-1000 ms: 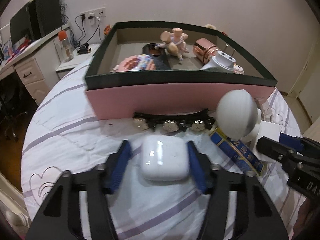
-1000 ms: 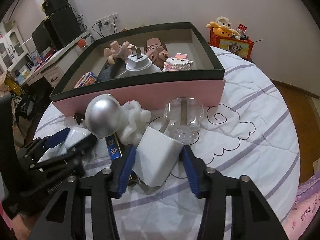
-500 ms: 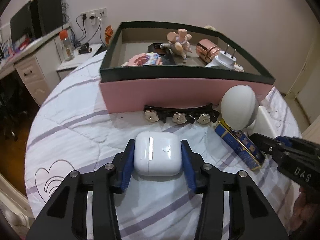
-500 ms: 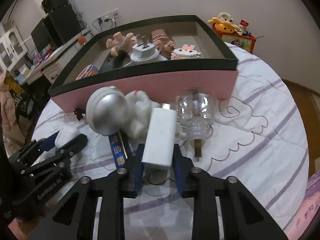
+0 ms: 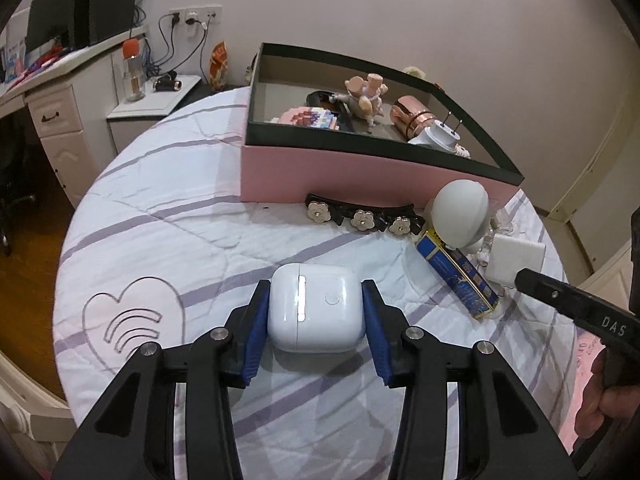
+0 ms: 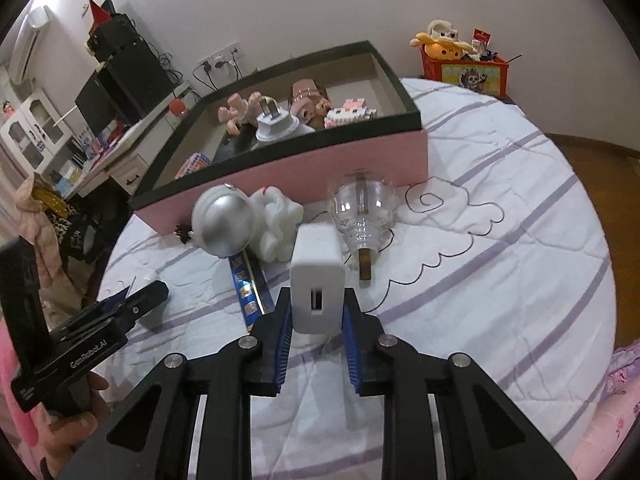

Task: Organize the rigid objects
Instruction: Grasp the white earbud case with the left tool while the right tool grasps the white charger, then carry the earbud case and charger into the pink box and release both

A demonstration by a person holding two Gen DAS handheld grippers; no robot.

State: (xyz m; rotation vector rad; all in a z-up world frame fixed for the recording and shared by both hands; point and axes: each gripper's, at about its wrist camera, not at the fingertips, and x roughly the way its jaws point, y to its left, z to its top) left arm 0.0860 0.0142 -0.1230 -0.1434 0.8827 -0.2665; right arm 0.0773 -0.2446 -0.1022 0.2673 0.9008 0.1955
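My left gripper [image 5: 314, 316] is shut on a white earbuds case [image 5: 314, 304], its blue pads pressing both sides just above the quilt. My right gripper [image 6: 316, 322] is shut on a white charger block [image 6: 318, 276], held upright with its port facing the camera. Beyond both stands a pink box with a dark green rim [image 5: 380, 152], also seen in the right wrist view [image 6: 280, 152]. Inside it are a doll figure [image 5: 366, 94], a copper cup [image 5: 412, 118], a white plug [image 5: 440, 136] and a pixel-block toy [image 5: 308, 114].
Along the box's front lie a black flowered hair clip [image 5: 362, 216], a silver-domed figure [image 6: 222, 220] with a white fluffy toy [image 6: 276, 216], a blue packet [image 6: 246, 284] and a clear glass bulb [image 6: 362, 208]. The round quilted bed [image 6: 500, 280] drops to the floor on all sides.
The left jaws closed onto the earbuds case and drew back from the box. The right jaws closed on the charger block, which now stands upright between them.
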